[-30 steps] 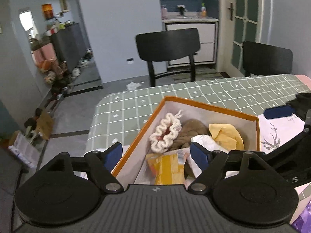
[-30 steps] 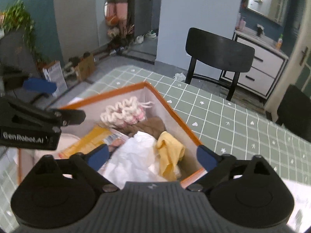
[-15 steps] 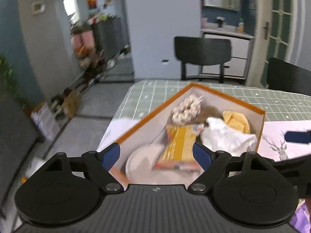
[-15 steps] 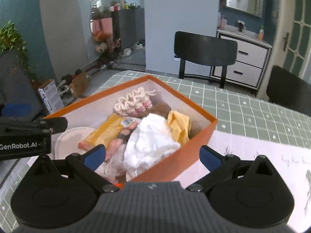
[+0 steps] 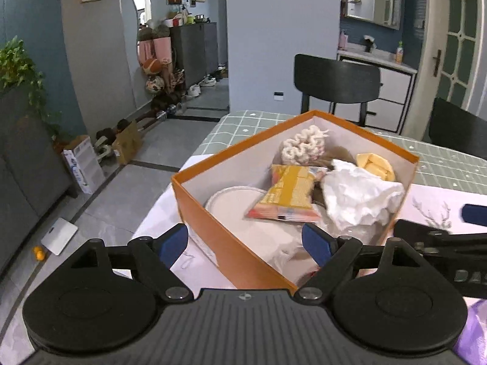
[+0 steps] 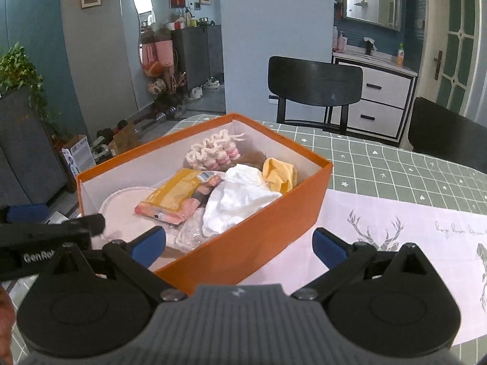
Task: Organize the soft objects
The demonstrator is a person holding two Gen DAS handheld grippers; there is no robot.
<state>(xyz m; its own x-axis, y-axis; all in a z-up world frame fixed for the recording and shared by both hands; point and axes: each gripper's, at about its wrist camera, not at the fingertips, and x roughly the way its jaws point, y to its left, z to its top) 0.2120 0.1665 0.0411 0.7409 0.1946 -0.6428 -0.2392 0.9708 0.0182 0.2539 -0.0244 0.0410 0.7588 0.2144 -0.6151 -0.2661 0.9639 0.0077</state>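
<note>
— Left gripper?
— Jaws spread wide, nothing between the blue pads. Level, pointing forward.
— Right gripper?
— Likewise agape and empty. Each unit shows at the edge of the other's view, side by side.

left gripper, right gripper withdrawn from box

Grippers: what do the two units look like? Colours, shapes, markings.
Both match. The left gripper and right gripper each have a ribbed dark grey body, two round black discs, black linkage arms with silver pivot bolts, and blue pads on the jaws. In the right wrist view, the left unit's side shows partial white lettering "GenRo". No cables or sleeves visible.
</note>
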